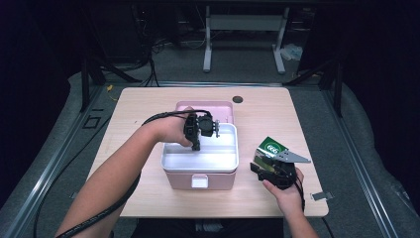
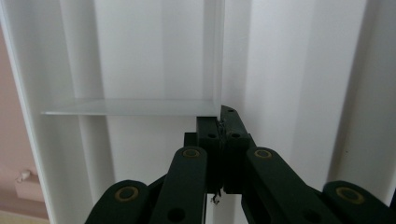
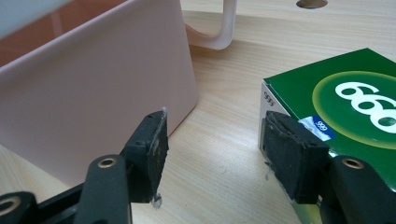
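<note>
Right tongs (image 3: 212, 149) open, jaws wide apart, low over desk (image 1: 267, 119) near its right front corner. One green box (image 1: 271, 147) lies flat just beside them; its near corner touches right-hand jaw, left-hand jaw clear, bare wood between. Box long axis slants toward desk's far right.

Left tongs (image 2: 223, 128) closed, jaws pressed together, apparently pinching thin white divider (image 2: 130, 107) inside white tray (image 1: 198, 159). Tray sits atop one pink case (image 1: 200, 179), desk centre, lid (image 1: 205, 105) open toward far edge.

Two tongs, one box, one case.
</note>
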Demonstrator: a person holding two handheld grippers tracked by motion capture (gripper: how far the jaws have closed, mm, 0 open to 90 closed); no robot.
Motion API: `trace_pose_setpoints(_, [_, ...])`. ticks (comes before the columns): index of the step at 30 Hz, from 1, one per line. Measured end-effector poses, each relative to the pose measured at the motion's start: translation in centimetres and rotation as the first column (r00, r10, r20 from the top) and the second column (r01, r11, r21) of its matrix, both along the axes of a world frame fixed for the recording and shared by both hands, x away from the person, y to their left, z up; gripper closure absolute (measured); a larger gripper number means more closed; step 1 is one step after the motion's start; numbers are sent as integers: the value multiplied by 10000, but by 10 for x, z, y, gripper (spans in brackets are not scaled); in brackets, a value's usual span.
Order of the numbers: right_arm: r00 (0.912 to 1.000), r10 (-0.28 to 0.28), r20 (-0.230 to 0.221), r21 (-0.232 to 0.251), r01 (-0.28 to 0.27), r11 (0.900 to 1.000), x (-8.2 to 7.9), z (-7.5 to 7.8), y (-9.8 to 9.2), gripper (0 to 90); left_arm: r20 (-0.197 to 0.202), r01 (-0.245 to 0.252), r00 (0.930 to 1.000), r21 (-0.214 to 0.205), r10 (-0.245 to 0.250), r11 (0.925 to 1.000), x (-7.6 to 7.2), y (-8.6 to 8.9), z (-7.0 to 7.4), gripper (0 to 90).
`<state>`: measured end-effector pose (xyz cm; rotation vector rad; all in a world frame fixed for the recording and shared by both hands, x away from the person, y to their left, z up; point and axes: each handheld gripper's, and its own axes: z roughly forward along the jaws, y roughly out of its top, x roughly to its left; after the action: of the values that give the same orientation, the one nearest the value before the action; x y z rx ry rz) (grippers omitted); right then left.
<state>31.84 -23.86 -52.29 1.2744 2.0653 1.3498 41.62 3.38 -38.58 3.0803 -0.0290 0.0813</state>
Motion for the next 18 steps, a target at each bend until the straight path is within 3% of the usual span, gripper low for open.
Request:
trace_pose_setpoints(11, [10000,-23,-26,14,23,10000,0,0,0,401,105,-475,9988,100,474,9988,2,25,12,892])
trace_pose_setpoints(18, [10000,-29,-10,10,29,10000,0,0,0,401,19,-1063,9943,-93,1063,9943,6,58,16,892])
